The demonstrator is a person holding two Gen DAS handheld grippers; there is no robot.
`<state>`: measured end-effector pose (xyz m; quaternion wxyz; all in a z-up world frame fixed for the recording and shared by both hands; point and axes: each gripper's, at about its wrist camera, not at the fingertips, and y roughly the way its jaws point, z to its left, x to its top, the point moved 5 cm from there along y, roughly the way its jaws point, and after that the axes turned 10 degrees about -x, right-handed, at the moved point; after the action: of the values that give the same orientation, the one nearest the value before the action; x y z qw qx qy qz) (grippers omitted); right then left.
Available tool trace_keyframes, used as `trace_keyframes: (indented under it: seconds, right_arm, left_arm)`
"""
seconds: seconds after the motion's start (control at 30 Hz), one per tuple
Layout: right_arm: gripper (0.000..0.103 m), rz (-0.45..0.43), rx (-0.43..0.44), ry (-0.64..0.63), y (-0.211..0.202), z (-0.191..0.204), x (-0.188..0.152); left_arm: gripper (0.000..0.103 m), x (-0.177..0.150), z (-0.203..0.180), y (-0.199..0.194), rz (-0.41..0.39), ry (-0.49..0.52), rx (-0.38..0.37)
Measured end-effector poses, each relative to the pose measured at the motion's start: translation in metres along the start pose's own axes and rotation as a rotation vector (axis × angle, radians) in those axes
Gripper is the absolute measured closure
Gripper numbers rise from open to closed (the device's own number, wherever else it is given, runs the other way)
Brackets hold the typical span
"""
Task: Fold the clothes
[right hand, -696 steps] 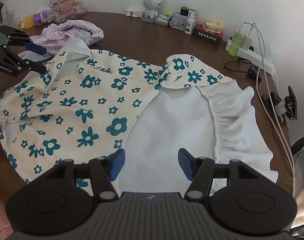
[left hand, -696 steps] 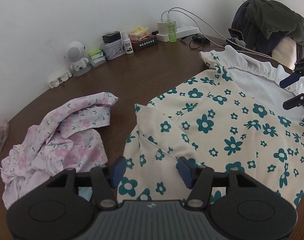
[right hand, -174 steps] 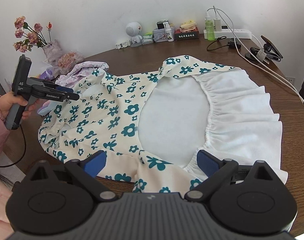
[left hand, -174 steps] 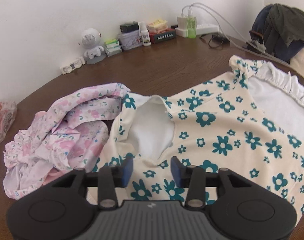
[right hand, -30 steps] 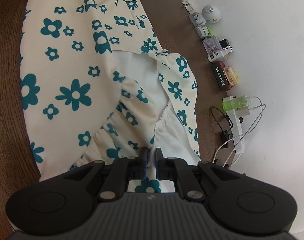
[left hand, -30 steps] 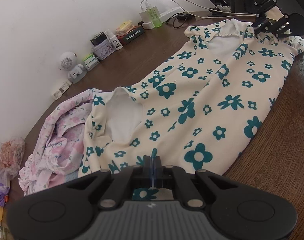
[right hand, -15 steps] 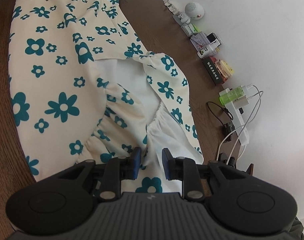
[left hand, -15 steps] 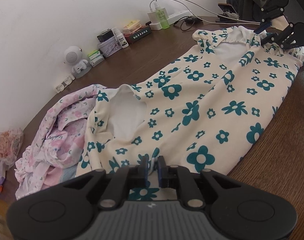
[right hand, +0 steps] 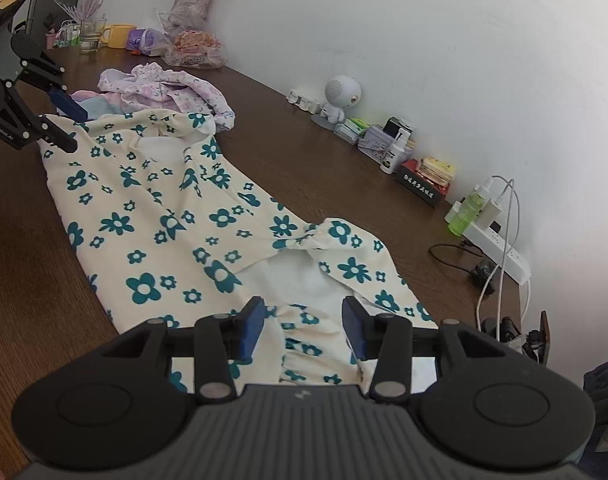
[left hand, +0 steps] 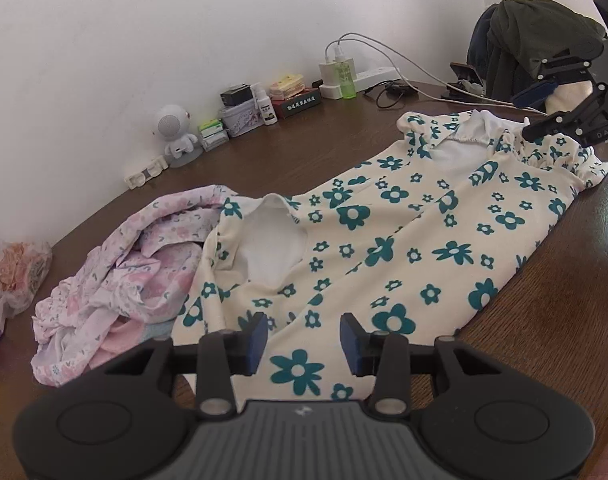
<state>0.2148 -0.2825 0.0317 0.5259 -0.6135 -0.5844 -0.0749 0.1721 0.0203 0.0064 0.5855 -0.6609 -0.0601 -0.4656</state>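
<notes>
A cream dress with teal flowers [left hand: 404, 240] lies folded lengthwise into a long strip on the brown table [left hand: 304, 156]. My left gripper [left hand: 303, 338] hovers open just above the dress's neck end, with nothing between its blue pads. In the right wrist view the same dress [right hand: 176, 216] runs away from me, and my right gripper [right hand: 300, 330] stands open over its ruffled hem end. The left gripper [right hand: 70, 126] shows there at the far end; the right gripper [left hand: 532, 114] shows in the left wrist view by the hem.
A crumpled pink floral garment [left hand: 124, 272] lies against the dress's neck end. Along the wall stand a small white robot figure [left hand: 176, 134], tins and boxes [left hand: 264, 108], a power strip with cables [right hand: 500, 240]. A jacket-draped chair [left hand: 528, 44] stands beyond the table; a vase and cups [right hand: 104, 34] sit far left.
Both grippers have gone from shut on the dress edge to open and let the fabric go. The dress now lies flat, and both grippers have lifted back slightly.
</notes>
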Motion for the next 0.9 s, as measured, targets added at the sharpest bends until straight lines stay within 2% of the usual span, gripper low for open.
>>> trace_keyframes:
  seconds: [0.1, 0.23, 0.27, 0.33, 0.4, 0.43, 0.47, 0.5, 0.53, 0.63, 0.77, 0.9]
  right_arm:
    - [0.057, 0.008, 0.070, -0.016, 0.006, 0.010, 0.001]
    - [0.056, 0.035, 0.166, -0.068, 0.014, 0.012, 0.009]
    - [0.052, 0.045, 0.197, -0.083, 0.017, 0.012, 0.012]
    - [0.047, 0.094, 0.240, -0.137, 0.031, 0.017, 0.017]
    - [0.048, 0.136, 0.239, -0.197, 0.047, 0.024, 0.017]
    - [0.053, 0.157, 0.257, -0.205, 0.055, 0.026, 0.018]
    - [0.068, 0.179, 0.292, -0.204, 0.062, 0.027, 0.018]
    - [0.078, 0.196, 0.322, -0.206, 0.065, 0.028, 0.019]
    - [0.091, 0.215, 0.348, -0.210, 0.067, 0.028, 0.019]
    - [0.097, 0.231, 0.408, -0.234, 0.056, 0.027, 0.020]
    - [0.097, 0.227, 0.485, -0.217, 0.033, 0.017, 0.029]
    - [0.097, 0.270, 0.458, -0.204, 0.048, 0.016, 0.023]
  left_arm:
    - [0.062, 0.002, 0.015, 0.005, 0.016, -0.031, -0.079]
    - [0.057, 0.008, 0.018, 0.019, 0.079, 0.029, -0.168]
    - [0.056, 0.009, 0.018, 0.023, 0.099, 0.041, -0.194]
    - [0.056, 0.009, 0.020, 0.033, 0.143, 0.052, -0.221]
    - [0.059, 0.008, 0.021, 0.037, 0.165, 0.051, -0.258]
    - [0.076, 0.008, 0.022, 0.037, 0.171, 0.042, -0.281]
    - [0.089, 0.008, 0.023, 0.038, 0.177, 0.033, -0.304]
    - [0.099, 0.007, 0.022, 0.035, 0.177, 0.031, -0.331]
    - [0.099, 0.007, 0.021, 0.031, 0.172, 0.039, -0.347]
    - [0.099, 0.006, 0.017, 0.014, 0.147, 0.080, -0.361]
    - [0.099, 0.006, 0.014, -0.001, 0.129, 0.099, -0.387]
    - [0.099, 0.003, 0.015, 0.012, 0.153, 0.085, -0.358]
